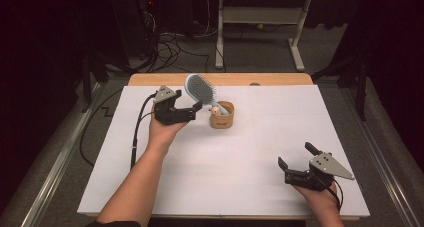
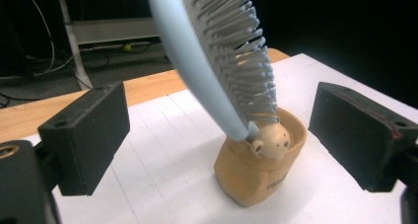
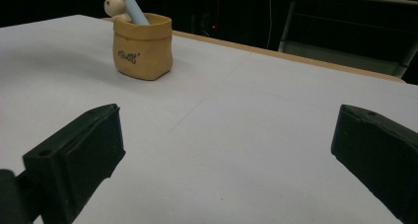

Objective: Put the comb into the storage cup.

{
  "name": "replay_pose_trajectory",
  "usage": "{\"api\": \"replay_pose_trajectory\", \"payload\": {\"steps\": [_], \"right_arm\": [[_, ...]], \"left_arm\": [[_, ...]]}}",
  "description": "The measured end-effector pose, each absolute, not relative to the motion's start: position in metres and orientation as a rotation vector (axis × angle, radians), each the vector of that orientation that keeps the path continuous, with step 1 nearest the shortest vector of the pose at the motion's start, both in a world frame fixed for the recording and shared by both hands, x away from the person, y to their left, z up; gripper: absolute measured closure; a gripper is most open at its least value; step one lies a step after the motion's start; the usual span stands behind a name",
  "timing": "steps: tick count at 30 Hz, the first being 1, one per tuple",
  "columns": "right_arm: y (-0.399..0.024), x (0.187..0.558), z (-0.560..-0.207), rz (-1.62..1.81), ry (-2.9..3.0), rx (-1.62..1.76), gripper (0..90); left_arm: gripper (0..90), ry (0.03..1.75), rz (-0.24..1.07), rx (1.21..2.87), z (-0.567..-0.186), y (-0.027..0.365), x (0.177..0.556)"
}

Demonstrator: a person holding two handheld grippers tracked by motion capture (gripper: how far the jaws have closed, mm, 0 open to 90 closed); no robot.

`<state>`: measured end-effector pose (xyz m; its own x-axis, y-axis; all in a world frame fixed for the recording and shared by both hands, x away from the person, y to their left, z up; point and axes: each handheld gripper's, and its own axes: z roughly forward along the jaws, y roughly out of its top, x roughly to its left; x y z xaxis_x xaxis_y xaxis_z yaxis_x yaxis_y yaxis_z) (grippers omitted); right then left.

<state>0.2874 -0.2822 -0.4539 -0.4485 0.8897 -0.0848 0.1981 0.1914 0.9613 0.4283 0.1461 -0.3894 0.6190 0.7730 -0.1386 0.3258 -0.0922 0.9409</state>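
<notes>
On the white paper-covered table (image 1: 210, 177), a pale blue plastic hairbrush (image 2: 217, 61) with dense grey bristles leans, handle down, in a squat tan sack-shaped pot (image 2: 256, 177) bearing a small bear figure. The left gripper (image 2: 222, 140), jaws spread wide, frames brush and pot without touching. Well apart, the right gripper (image 1: 296, 159) rests open, empty.

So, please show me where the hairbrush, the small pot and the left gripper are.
hairbrush (image 1: 201, 88): high view, on its bristle head.
small pot (image 3: 143, 51): right gripper view, on its front wall.
left gripper (image 1: 199, 108): high view, midway between its fingertips.
</notes>
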Motion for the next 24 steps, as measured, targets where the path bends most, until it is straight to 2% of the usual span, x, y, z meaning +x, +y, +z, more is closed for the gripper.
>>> {"api": "replay_pose_trajectory", "payload": {"steps": [9, 24], "right_arm": [[-0.282, 0.287, -0.454, 1.291, 1.790, 1.024, 0.3], [-0.282, 0.286, -0.454, 1.292, 1.783, 1.034, 0.3]], "left_arm": [[5.5, 0.904, 0.462, 1.658, -0.405, 0.163, 0.408], [1.7, 0.895, 0.455, 1.668, -0.439, 0.204, 0.349]]}}
